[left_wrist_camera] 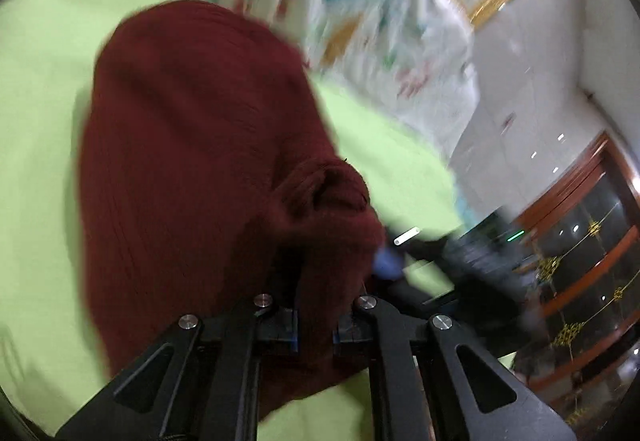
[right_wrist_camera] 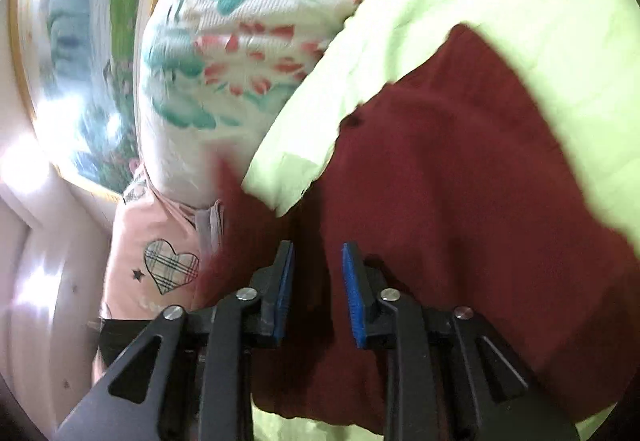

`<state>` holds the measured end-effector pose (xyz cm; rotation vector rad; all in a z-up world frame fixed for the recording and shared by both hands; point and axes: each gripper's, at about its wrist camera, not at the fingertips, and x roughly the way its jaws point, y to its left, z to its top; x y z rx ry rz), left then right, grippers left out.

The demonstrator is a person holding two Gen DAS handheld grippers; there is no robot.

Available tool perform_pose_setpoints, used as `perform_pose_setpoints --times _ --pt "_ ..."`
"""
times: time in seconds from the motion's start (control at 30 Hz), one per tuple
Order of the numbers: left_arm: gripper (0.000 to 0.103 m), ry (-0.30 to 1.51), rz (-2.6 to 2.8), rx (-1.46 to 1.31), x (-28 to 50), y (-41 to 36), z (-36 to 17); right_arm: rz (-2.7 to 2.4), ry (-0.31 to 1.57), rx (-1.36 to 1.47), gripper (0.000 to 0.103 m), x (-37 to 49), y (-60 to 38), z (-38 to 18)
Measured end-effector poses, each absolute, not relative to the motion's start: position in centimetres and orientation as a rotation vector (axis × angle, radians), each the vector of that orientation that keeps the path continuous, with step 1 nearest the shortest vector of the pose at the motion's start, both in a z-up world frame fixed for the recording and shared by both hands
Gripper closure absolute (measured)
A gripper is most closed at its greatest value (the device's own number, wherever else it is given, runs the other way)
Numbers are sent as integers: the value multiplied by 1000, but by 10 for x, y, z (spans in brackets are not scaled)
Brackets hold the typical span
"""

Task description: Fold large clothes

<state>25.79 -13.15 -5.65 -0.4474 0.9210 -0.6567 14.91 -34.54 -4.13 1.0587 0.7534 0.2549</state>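
My left gripper (left_wrist_camera: 316, 305) is pinching a bunched fold of the soft, floppy sweater (left_wrist_camera: 192, 145); my right gripper (right_wrist_camera: 318, 281) is hovering wide, empty; I am judging an edge best.

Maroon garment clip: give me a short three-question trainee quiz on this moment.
1. True or false: the left claw is pinching the maroon garment.
2. The right claw is: A) open above the maroon cloth, B) shut on the floral quilt, C) out of view.
3. What colour is the sheet under the garment?

Key: 1 true; 2 A; 3 light green.
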Motion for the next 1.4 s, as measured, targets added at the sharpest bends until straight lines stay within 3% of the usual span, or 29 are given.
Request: perform_pose_setpoints --times 0.2,0.7,0.73,0.8,0.87,1.13,1.4 --pt "96 924 -656 -410 251 -140 -66 283 834 972 45 158 -336 -36" --pt "96 894 -700 -452 245 -118 -51 380 1022 814 38 238 -280 -44" --pt "96 892 -702 -446 248 -119 -49 394 1022 810 40 242 -277 -44" --pt "96 886 -706 -423 245 -121 -45 408 1024 776 79 245 -273 -41" --pt "96 875 -718 -401 244 -127 -37 419 1012 770 86 246 -279 -34" --pt "96 846 -883 -362 249 -193 -6 359 780 643 90 209 -341 36" --pt "96 993 -894 -235 252 -256 -63 150 916 665 90 192 -395 -37"
